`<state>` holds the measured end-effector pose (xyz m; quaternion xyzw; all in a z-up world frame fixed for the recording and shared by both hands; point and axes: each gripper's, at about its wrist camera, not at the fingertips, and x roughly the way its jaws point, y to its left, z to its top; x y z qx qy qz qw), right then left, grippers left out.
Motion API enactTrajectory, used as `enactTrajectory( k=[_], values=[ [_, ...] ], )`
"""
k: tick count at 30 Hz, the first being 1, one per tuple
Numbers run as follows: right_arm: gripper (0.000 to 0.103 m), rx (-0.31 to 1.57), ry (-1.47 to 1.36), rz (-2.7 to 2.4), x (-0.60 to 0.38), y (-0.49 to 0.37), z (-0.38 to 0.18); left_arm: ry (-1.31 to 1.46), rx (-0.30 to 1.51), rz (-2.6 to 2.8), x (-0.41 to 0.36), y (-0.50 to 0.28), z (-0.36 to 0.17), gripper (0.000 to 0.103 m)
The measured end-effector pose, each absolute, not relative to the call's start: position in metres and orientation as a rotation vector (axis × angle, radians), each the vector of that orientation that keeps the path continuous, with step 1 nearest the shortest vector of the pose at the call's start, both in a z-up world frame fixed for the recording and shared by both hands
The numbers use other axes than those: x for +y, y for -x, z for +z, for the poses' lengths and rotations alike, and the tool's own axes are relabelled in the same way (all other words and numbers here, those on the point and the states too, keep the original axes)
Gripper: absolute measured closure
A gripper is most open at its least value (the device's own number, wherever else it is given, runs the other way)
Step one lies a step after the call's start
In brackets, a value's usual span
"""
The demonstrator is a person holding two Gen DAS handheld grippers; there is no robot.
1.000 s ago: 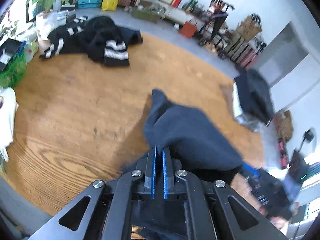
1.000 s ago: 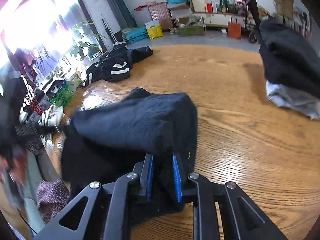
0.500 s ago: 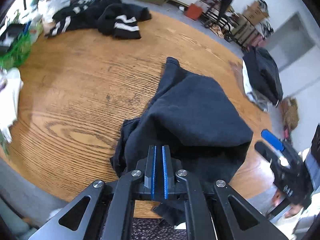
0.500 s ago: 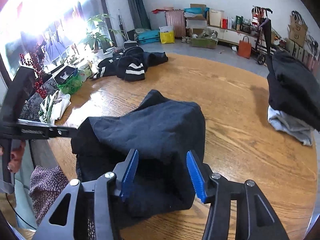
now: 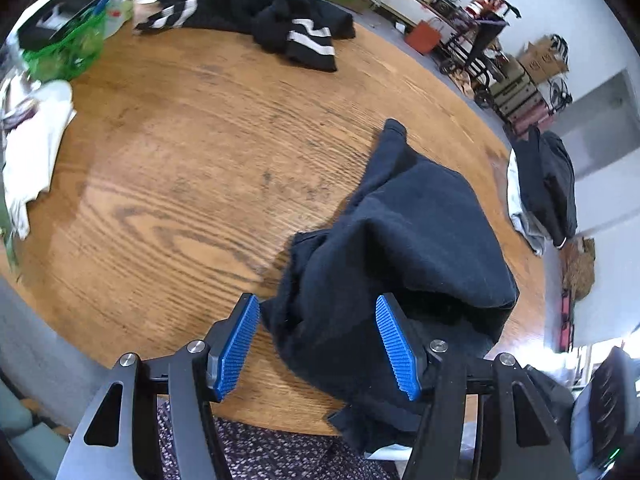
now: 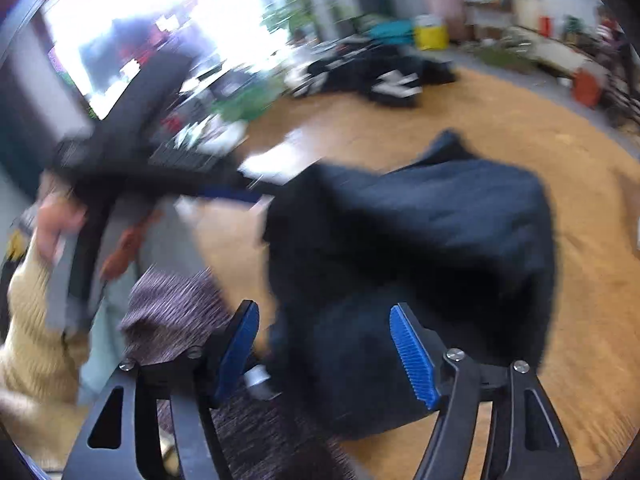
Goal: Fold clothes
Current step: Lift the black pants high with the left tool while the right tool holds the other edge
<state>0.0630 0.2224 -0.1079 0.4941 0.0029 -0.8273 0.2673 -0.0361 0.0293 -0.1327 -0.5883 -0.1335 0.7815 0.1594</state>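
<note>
The round wooden table [image 5: 168, 168] is the reference for all positions below. The dark navy garment [image 5: 408, 248] lies in a loose heap at the table's near edge, with its lower part draped over that edge toward the operator. No flat fold is visible; the upper layer is humped and uneven.

Risks. The overhanging part could drag the whole garment off the near edge if it is nudged, since nothing grips it. A fold made on the hump as it lies would, in my judgement, trap wrinkles and come out crooked. A fresh pinch may catch several layers at once, the edges being buried in the heap (no hem or corner can be singled out).

Left gripper [image 5: 318, 344]: jaws spread wide, the garment's near fold between them but not clamped. Right gripper [image 6: 324, 354]: jaws likewise apart, holding nothing; this view is heavily blurred, so contact with the cloth cannot be judged.

Surroundings, largest first. A pile of black clothes with white stripes [image 5: 260, 24] sits at the table's far edge, well apart from the garment. A stack of dark and grey clothes [image 5: 544, 188] rests at the table's right edge. White cloth [image 5: 36, 148] and a green basket [image 5: 64, 48] occupy the table's left edge. The centre of the table is bare wood, so nothing obstructs spreading the garment there.
</note>
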Motion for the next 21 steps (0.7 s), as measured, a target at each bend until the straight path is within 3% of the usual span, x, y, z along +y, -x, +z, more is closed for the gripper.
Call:
enactTrajectory(
  k=[3,5,7,10,15,21],
  values=[
    [0.039,0.108,-1.415,-2.205,0.204,-0.068,-0.128,1.697,-0.388,2.231,0.023,0.031,-0.137,0.041],
    [0.048,0.108,-1.469,-2.173,0.198,-0.067,-0.140,1.707,-0.393,2.223,0.019,0.029,-0.142,0.041],
    [0.076,0.111,-1.468,-2.156,0.193,-0.067,-0.145,1.717,-0.409,2.224,0.015,0.027,-0.144,0.041],
    [0.094,0.101,-1.425,-2.277,0.199,-0.063,-0.136,1.720,-0.437,2.232,0.007,0.026,-0.146,0.041],
    [0.096,0.080,-1.259,-2.485,0.229,-0.046,-0.083,1.711,-0.463,2.196,0.009,0.027,-0.145,0.041],
    [0.096,0.159,-1.207,-2.560,0.252,-0.043,-0.038,1.625,-0.326,2.141,0.043,0.027,-0.134,0.041]
  ],
)
